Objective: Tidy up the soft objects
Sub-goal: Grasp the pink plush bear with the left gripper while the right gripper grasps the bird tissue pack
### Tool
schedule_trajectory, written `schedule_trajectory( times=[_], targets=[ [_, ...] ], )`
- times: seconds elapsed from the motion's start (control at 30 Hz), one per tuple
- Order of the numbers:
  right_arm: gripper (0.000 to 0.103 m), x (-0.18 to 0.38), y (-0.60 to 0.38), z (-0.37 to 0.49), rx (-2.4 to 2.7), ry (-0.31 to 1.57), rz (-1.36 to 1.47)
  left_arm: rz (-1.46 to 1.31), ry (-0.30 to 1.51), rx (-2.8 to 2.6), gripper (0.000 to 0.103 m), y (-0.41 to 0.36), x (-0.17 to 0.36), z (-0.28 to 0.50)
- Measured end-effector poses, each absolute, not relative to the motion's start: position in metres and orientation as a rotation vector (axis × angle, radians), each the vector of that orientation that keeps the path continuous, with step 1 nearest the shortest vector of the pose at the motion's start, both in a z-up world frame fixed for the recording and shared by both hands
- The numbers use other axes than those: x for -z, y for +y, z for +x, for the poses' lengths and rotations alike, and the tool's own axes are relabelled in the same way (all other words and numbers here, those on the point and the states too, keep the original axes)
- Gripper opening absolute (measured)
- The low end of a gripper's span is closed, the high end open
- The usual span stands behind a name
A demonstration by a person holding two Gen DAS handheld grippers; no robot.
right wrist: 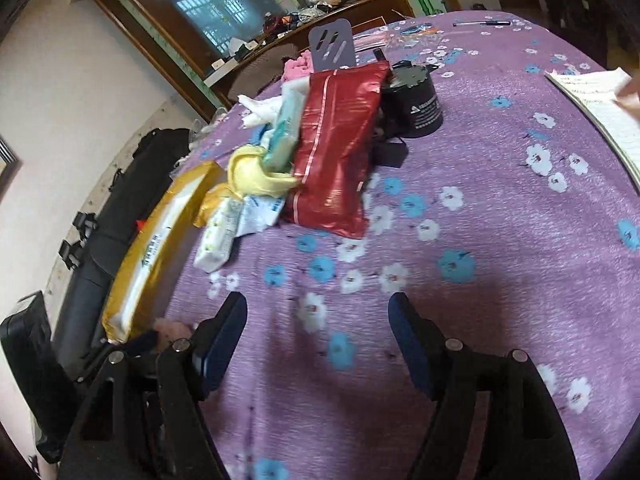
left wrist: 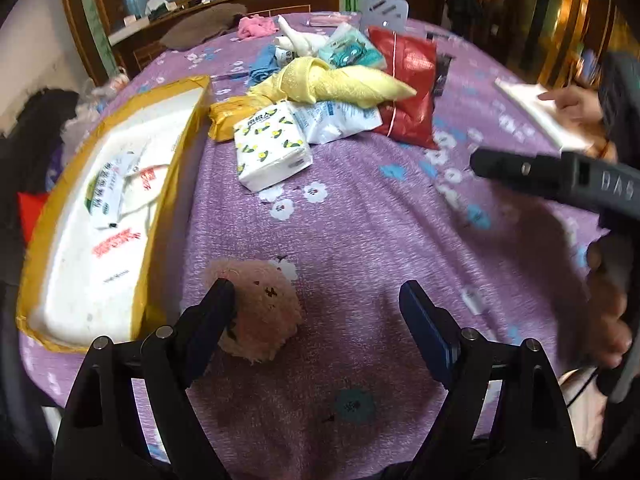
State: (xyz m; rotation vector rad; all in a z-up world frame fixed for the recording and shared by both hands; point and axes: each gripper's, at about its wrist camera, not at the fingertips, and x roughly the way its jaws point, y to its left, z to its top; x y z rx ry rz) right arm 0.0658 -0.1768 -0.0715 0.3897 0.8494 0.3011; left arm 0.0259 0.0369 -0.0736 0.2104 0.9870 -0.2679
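My left fingers [left wrist: 224,300] stood spread wide, gripping nothing, and the left gripper [left wrist: 316,304] hovered low over the purple flowered cloth [left wrist: 360,220]. The pink fluffy ball [left wrist: 260,308] lay on the cloth just beside the left finger, partly hidden behind it; I could not tell whether the two touched. The ball sat just outside the near corner of the yellow-edged box [left wrist: 176,184], which had white packets inside.

My right gripper [right wrist: 318,320] was likewise released, jaws apart over bare cloth, tilted so the table leaned in its view. From the left camera I saw its dark body [left wrist: 560,180] reaching in from the right, blurred, with my hand [left wrist: 612,320] wrapped round the handle.

Beyond the box lay the pile of soft things: a lemon-print tissue pack [left wrist: 272,144] nearest, a yellow towel [left wrist: 340,84] above it, a red bag [left wrist: 412,88] to the far side of the towel, and a pink cloth [left wrist: 256,28] farthest back. A black can [right wrist: 416,100] stood just beside the red bag.
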Motion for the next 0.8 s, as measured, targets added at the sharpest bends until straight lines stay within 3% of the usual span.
schedule_trajectory(
  times=[0.27, 0.63, 0.8],
  targets=[
    [0.073, 0.081, -0.182, 0.081, -0.317, 0.860, 0.425, 0.217, 0.946, 0.308, 0.085, 0.032, 0.073, 0.033],
    [0.073, 0.082, -0.160, 0.085, -0.322, 0.834, 0.326, -0.070, 0.935, 0.351, 0.085, 0.082, 0.067, 0.044],
    [0.073, 0.083, -0.157, 0.088, -0.323, 0.844, 0.307, -0.021, 0.928, 0.342, 0.085, 0.079, 0.068, 0.034]
  ],
)
